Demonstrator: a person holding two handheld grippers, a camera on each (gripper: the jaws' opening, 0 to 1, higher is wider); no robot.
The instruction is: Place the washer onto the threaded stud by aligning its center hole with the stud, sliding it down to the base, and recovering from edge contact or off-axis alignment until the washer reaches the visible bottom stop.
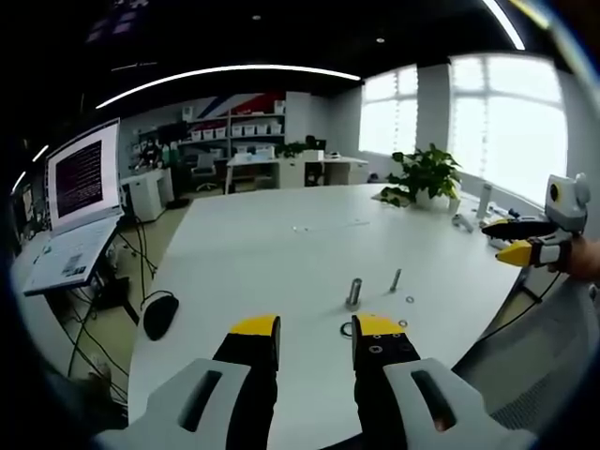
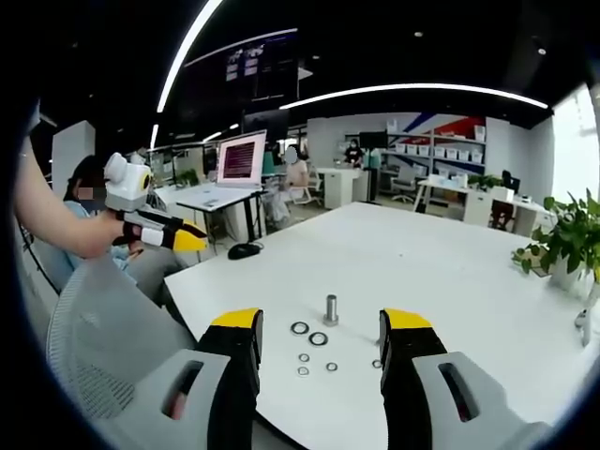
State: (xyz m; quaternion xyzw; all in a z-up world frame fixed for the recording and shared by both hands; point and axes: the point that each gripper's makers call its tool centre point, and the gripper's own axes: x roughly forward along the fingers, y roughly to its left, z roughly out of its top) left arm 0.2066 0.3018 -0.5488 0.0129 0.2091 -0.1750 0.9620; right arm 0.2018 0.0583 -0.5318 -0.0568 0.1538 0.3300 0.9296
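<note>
Both grippers, left [image 1: 316, 339] and right [image 2: 321, 331], hover open and empty above the white table [image 2: 431, 253]
Right gripper view shows washers [image 2: 309, 334] scattered beside the upright threaded stud [image 2: 331, 309]; left view adds a thinner bolt [image 1: 396, 279] nearby

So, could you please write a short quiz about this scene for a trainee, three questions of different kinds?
1. True or false: a washer already sits on the threaded stud.
2. Multiple choice: in the right gripper view, the loose washers lie
A. on the white table near the stud's base
B. inside the plant pot
C. on the laptop
3. Fill in: both the left gripper and the right gripper have their jaws ____ and hold nothing.

Key
1. False: the stud stands bare, with the washers flat on the table beside it.
2. A
3. open
</note>
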